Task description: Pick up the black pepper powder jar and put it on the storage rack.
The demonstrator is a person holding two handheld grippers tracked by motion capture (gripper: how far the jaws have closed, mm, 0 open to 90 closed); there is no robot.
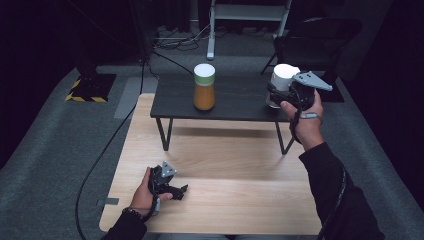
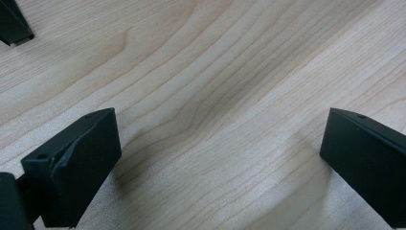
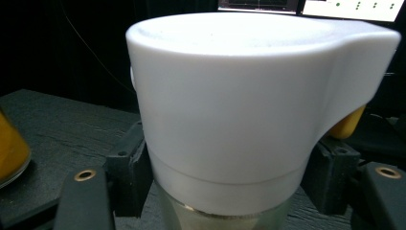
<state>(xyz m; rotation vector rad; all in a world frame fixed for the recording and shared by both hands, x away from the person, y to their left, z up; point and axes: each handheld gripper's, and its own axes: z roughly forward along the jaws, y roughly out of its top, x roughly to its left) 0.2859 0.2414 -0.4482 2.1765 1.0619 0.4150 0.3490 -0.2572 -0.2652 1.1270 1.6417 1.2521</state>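
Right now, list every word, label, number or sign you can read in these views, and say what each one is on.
None can be read.
White-lidded jar between the right gripper's jaws: plain lid, no print.
Orange jar with the white and green lid: no label to make out.
Screens behind: lines and dots, too small and blurred to read.
Yellow-black hazard stripes on the floor: a warning pattern, no words.

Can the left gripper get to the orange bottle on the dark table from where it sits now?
Probably yes: the left gripper rests open on the light wooden table, and nothing stands between it and the orange bottle, though it is a long reach forward.
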